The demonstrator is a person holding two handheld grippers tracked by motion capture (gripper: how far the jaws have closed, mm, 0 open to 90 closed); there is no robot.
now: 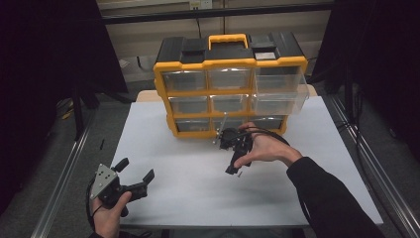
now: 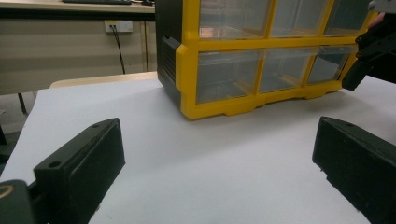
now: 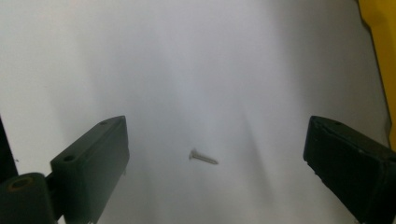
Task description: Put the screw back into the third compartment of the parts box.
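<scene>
A small silver screw (image 3: 203,157) lies on the white table (image 3: 187,60), between the wide-apart jaws of my right gripper (image 3: 217,142), which hangs above it, open and holding nothing. From above, the right gripper (image 1: 237,166) points down at the table just in front of the yellow and black drawer cabinet (image 1: 230,84), and the screw (image 1: 239,174) is a tiny mark beside its tips. My left gripper (image 1: 134,170) is at the table's near left, open and empty. Its own view looks between its jaws (image 2: 215,154) towards the cabinet (image 2: 243,70).
The cabinet holds clear drawers in three rows. The right-hand drawers (image 1: 280,89) of the top two rows stick out forward. A yellow corner of the cabinet (image 3: 379,28) shows in the right gripper view. The right gripper (image 2: 371,49) appears far off in the left gripper view.
</scene>
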